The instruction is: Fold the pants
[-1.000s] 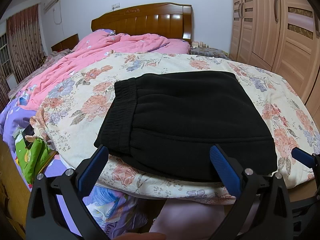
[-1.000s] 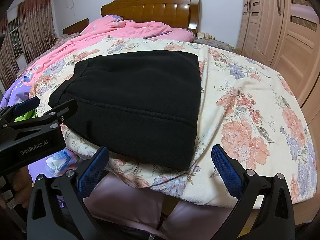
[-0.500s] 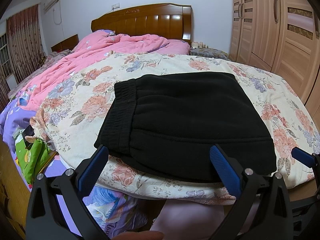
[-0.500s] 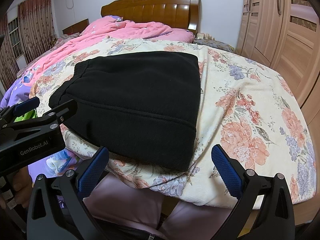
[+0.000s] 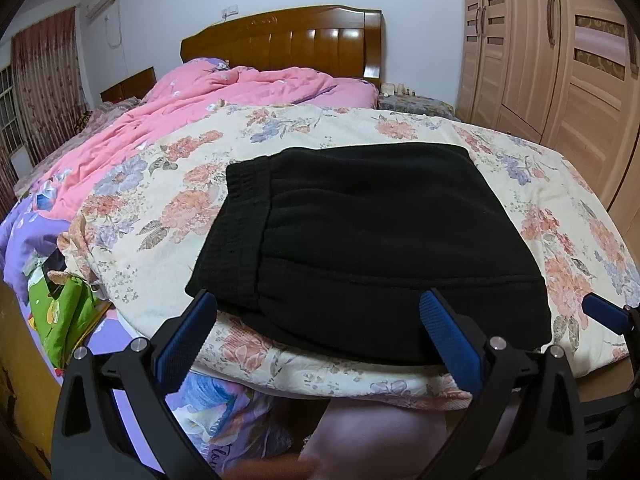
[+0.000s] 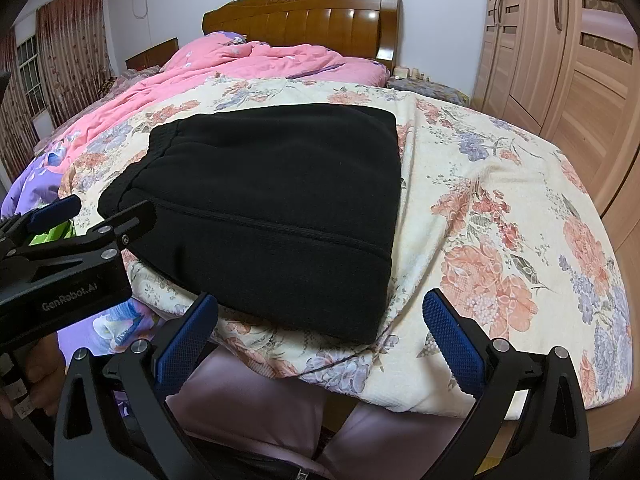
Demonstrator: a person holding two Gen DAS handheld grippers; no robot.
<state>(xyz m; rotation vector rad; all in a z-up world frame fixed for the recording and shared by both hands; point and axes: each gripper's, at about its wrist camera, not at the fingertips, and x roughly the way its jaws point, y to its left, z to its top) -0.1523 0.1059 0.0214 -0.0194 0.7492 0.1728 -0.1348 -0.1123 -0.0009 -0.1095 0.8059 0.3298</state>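
Observation:
The black pants (image 5: 372, 240) lie folded into a compact rectangle on the floral blanket (image 5: 160, 208), waistband to the left. They also show in the right wrist view (image 6: 276, 208). My left gripper (image 5: 320, 332) is open and empty, hovering just before the near edge of the pants. My right gripper (image 6: 320, 332) is open and empty, by the near right corner of the pants. The left gripper's body (image 6: 68, 256) shows at the left of the right wrist view.
A pink quilt (image 5: 192, 108) covers the far left of the bed before the wooden headboard (image 5: 288, 44). Wooden wardrobes (image 5: 560, 48) stand at the right. Green and purple bedding (image 5: 68, 312) hangs at the bed's left edge. The person's legs (image 6: 256, 408) are below.

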